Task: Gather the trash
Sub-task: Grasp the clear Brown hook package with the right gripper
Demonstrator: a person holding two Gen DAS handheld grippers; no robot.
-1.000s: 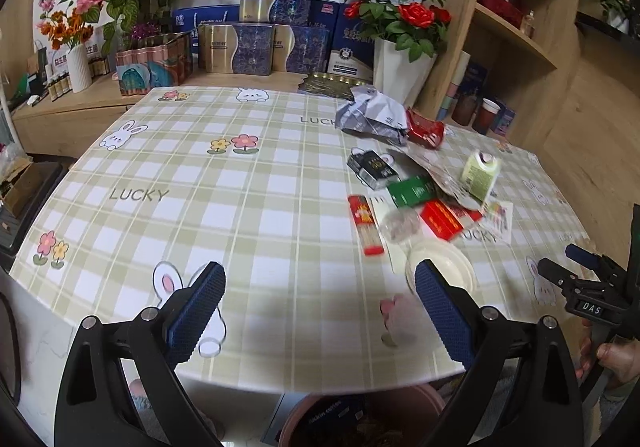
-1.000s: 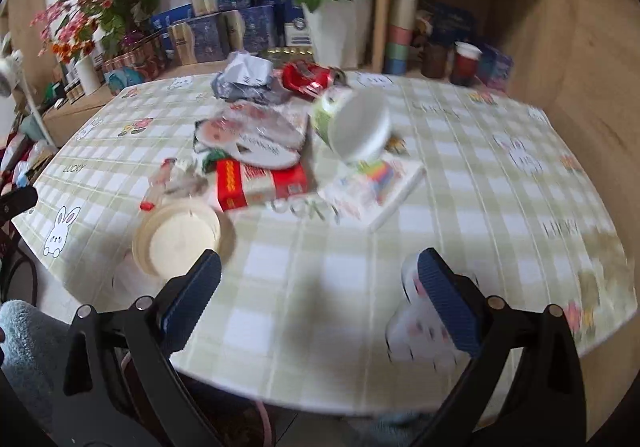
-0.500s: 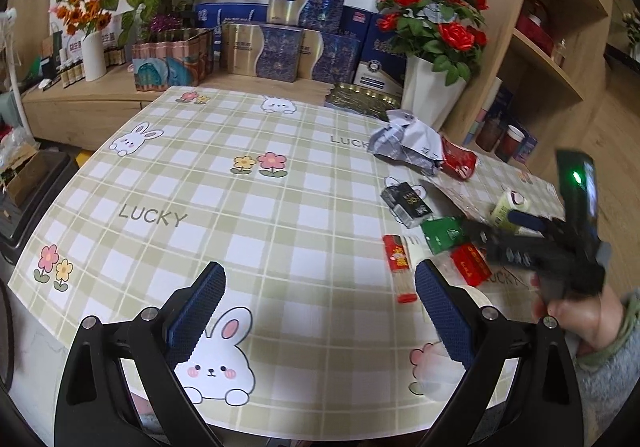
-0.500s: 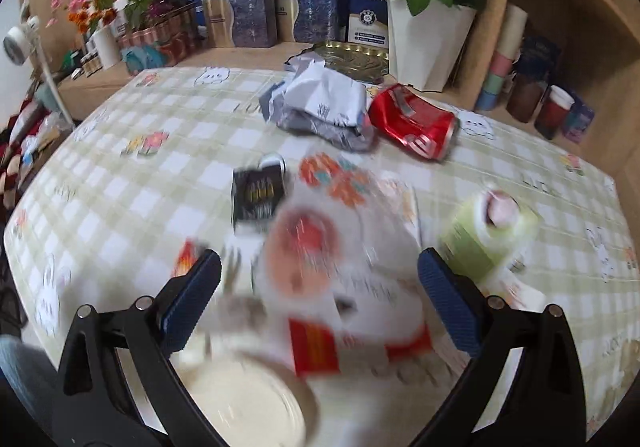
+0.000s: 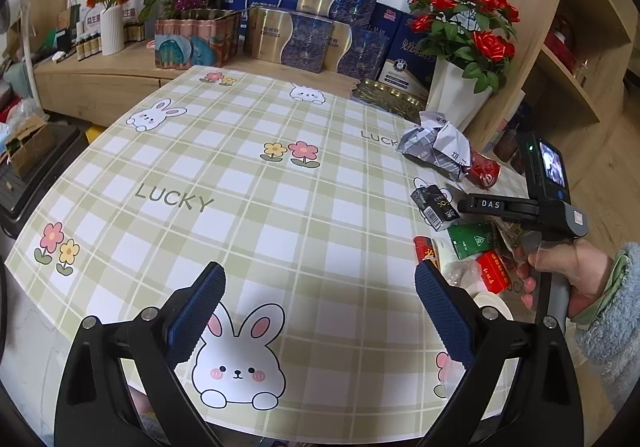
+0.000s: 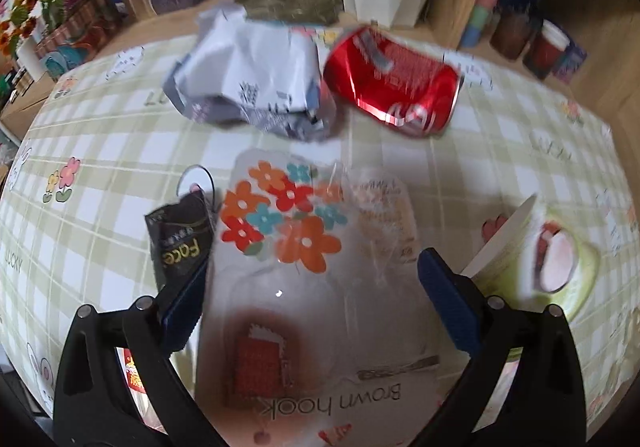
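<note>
My right gripper (image 6: 310,287): jaws wide, empty, over flowered plastic wrapper (image 6: 304,271).
Black packet (image 6: 180,239): touching my left finger.
Crushed red can (image 6: 394,83): beyond the wrapper.
My left gripper (image 5: 318,307): wide, empty.

Checked worktop (image 5: 248,207) with litter along its right side

Crumpled paper (image 6: 248,83) and a dented red can (image 6: 394,85) lie side by side; nearer, a flowered clear packet (image 6: 304,247), a black packet (image 6: 180,243) and a tipped green cup (image 6: 536,263).
</note>
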